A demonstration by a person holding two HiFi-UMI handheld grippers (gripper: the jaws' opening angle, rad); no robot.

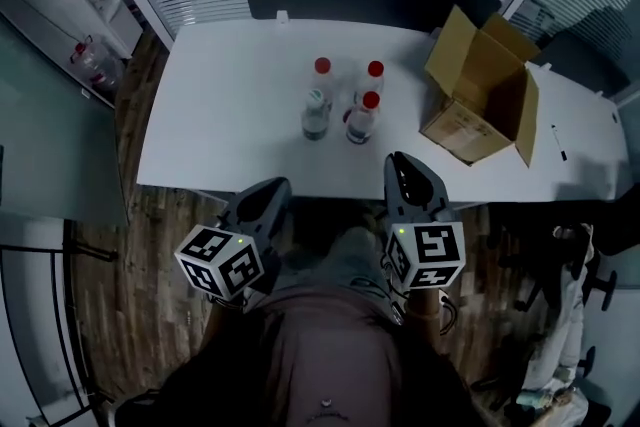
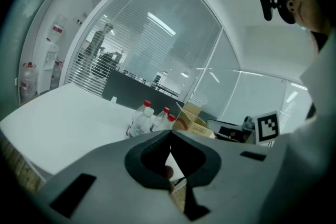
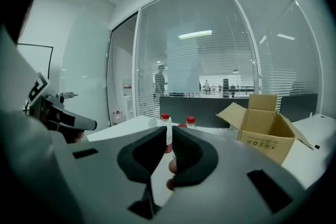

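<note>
Both grippers are off the desk (image 1: 225,125), near side, close to the body. Left gripper (image 1: 277,187): fingers closed, empty. Right gripper (image 1: 398,161): fingers a slit apart, empty. The four bottles (image 1: 361,118) stand bunched mid-desk, with the box (image 1: 480,105) to their right. My read: spread the fingers wide before reaching, and go for a near bottle to avoid tipping its neighbours.

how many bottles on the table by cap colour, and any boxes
red-capped bottles: 3
white-capped bottle: 1
cardboard box, open: 1
total: 5 things on the white table
</note>
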